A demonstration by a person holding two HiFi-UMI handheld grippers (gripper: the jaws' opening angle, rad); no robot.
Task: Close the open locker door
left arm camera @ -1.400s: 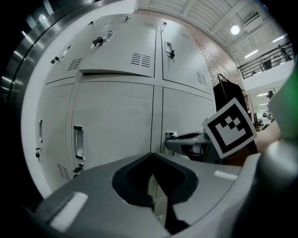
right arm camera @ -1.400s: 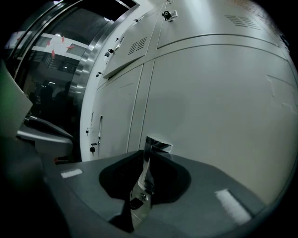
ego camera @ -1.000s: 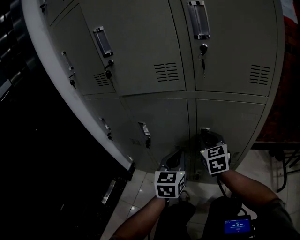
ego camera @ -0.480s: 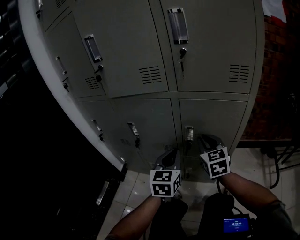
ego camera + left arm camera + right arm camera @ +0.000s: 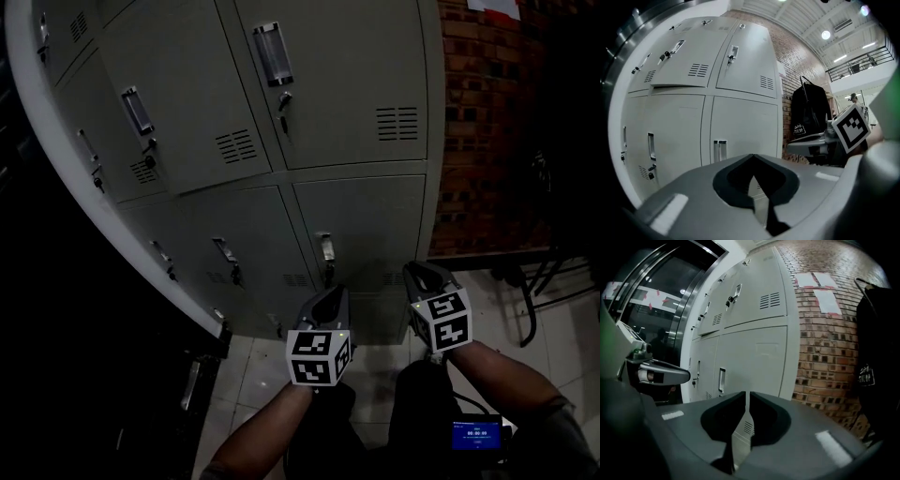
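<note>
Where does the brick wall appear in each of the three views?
Head view: brick wall upper right, beside the lockers.
Left gripper view: wall, narrow strip right of centre.
Right gripper view: wall fills the right half.
Shared landmark: the lockers' right-hand edge, where the wall begins.

Brick wall (image 5: 473, 131): seen at the right, met by the floor.
Paper sheets (image 5: 824, 300): stuck high on the bricks.
Black garment (image 5: 809, 110): hung against the bricks.
Floor tiles (image 5: 562, 342): pale, laid below.
</note>
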